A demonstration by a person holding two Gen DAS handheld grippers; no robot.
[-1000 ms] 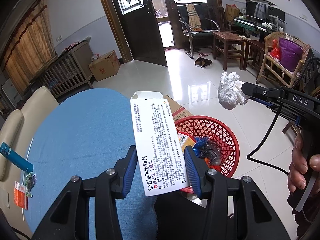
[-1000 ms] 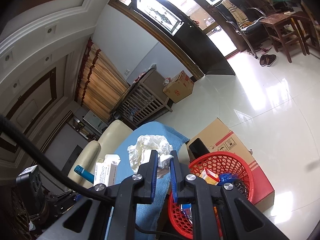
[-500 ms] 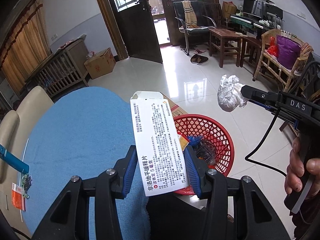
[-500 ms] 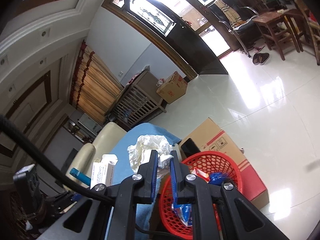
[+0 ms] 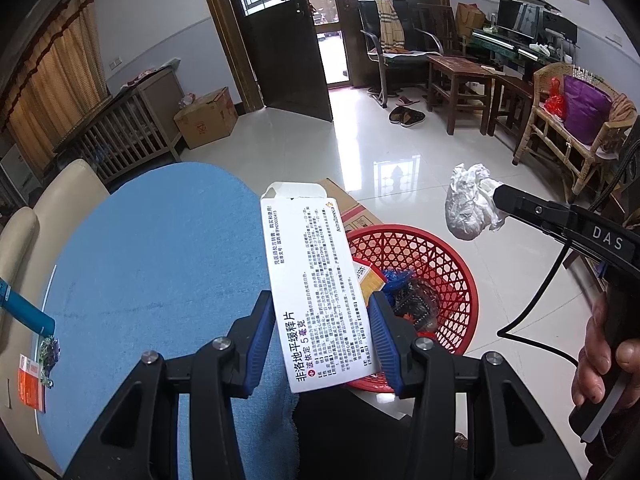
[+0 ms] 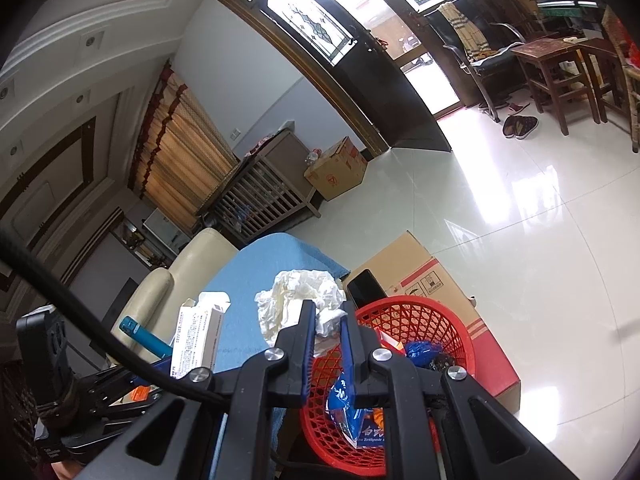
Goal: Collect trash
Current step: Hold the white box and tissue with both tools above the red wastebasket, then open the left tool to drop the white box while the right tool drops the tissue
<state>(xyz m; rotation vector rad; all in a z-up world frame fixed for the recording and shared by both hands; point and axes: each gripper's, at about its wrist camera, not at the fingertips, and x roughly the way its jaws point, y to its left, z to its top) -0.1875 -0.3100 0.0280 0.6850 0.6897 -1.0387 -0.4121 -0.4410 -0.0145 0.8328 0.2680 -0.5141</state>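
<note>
My left gripper (image 5: 323,320) pinches a white medicine box (image 5: 316,280) upright over the blue table's (image 5: 160,248) edge. My right gripper (image 6: 326,320) clamps a crumpled tissue wad (image 6: 296,292) (flaring past the tips). Beyond both, the red basket (image 5: 452,256) sits on the floor with wrappers inside.

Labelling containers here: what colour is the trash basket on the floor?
Red, with an open lattice weave: the basket shows best in the left wrist view.

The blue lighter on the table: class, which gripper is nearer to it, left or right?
Left. The left gripper, clamping the medicine box, sits at the table's near edge, the blue lighter off to its side. The right gripper, pinching crumpled tissue, hangs beyond, over the red basket.
</note>
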